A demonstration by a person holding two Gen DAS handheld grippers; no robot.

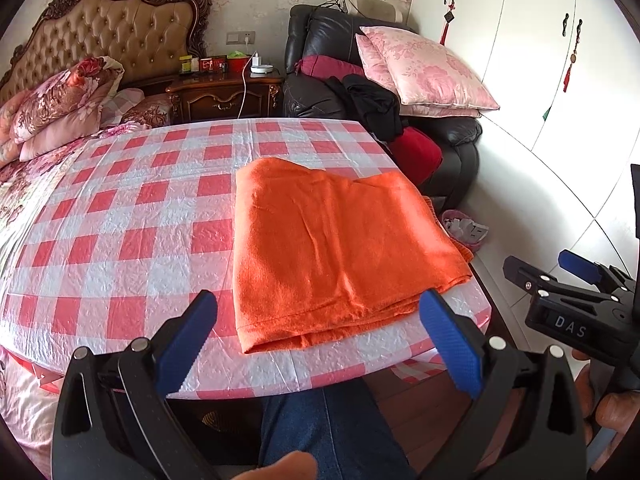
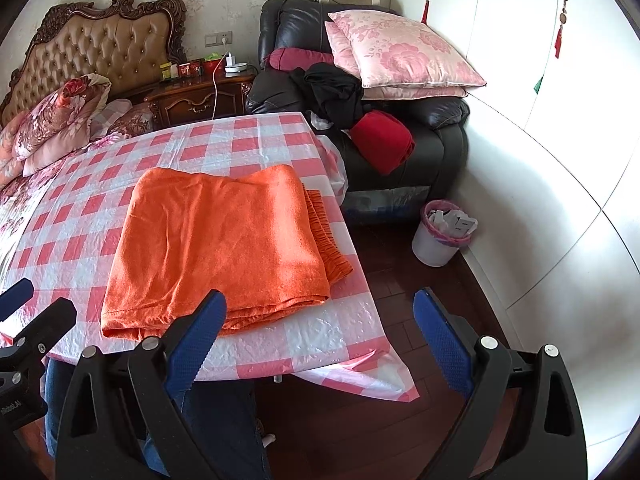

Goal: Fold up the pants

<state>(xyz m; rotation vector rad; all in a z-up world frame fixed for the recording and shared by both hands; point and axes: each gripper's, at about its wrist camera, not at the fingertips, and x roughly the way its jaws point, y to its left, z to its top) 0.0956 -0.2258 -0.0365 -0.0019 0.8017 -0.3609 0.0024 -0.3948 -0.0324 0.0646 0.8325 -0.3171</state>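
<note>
Folded orange fleece pants (image 1: 340, 248) lie in flat rectangular stack on tabletop with red-and-white checked plastic cover (image 1: 132, 208), toward its right near corner. Left tongs (image 1: 320, 340) wide, empty, hovering just short of stack's near hem. Right tongs (image 2: 320, 340) wide, empty, off stack's right near corner.

We judge fold near done; for any last fold we pinch all layers at near hem, lift evenly, align edges.

Right view alone shows gathered waistband (image 2: 326, 232) protruding beyond stack's right edge.
</note>
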